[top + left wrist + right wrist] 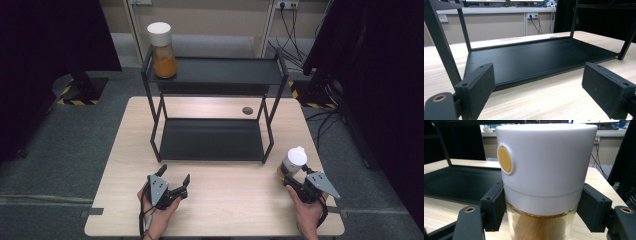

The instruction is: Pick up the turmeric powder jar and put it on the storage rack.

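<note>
The right gripper (pixel 541 207) clamps the glass jar (pixel 541 225) between its jaws just under the white lid (pixel 546 162), a rigid, smooth, breakable, probably slippery thing, while the left gripper (pixel 172 184) gapes wide and empty.

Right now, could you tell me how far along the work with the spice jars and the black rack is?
One white-lidded glass jar of orange powder already stands on the top tier of the black metal two-tier rack. The right tool is shut on a second white-lidded jar, at the table's right edge. The left tool is open, holding nothing. Shelving the second jar remains.
</note>
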Demonstrator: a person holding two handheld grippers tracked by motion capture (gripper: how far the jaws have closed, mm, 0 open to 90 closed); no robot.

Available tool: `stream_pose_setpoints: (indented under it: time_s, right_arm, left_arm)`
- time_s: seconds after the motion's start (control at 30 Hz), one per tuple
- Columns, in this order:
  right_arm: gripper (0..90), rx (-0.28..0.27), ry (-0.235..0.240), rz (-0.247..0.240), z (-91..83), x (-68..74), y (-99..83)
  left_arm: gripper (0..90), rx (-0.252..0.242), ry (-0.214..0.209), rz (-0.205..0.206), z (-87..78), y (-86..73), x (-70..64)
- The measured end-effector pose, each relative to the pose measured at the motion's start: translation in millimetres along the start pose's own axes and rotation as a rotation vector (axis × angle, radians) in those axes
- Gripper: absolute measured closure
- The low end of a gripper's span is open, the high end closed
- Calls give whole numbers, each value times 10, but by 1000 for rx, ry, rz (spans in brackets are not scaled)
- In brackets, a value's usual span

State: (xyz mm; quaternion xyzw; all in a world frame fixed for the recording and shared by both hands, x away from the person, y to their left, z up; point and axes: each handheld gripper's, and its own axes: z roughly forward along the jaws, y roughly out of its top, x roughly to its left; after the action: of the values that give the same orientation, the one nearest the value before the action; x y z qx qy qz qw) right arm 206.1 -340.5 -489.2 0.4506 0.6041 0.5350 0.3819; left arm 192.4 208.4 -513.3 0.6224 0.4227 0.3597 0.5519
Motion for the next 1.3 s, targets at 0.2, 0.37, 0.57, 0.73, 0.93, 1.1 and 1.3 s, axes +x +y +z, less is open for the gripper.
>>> stream_pose_setpoints:
  time_s: [0.2,0.37,0.57,0.73,0.93,1.1,1.3]
  right_arm:
    - [309,-39,9,-6,-68,53,50]
    - [309,-81,19,-10,-114,97,123]
    - [309,-131,35,-4,-126,138,231]
    - [309,-157,35,-11,-100,169,328]
    - [310,-184,47,-14,-64,212,435]
    - [309,-204,55,-17,-35,242,506]
    - [309,-219,64,-23,6,262,607]
  left_arm:
    - [109,-1,1,-5,0,-1,1]
    - [109,-2,3,-5,0,-3,-3]
    - [109,-3,4,-6,-2,-5,0]
    - [109,-3,4,-6,-2,-6,-1]
    - [109,-2,5,-12,-1,-4,0]
    - [109,-2,6,-11,-1,-5,-3]
    - [109,-1,6,-11,0,-3,-3]
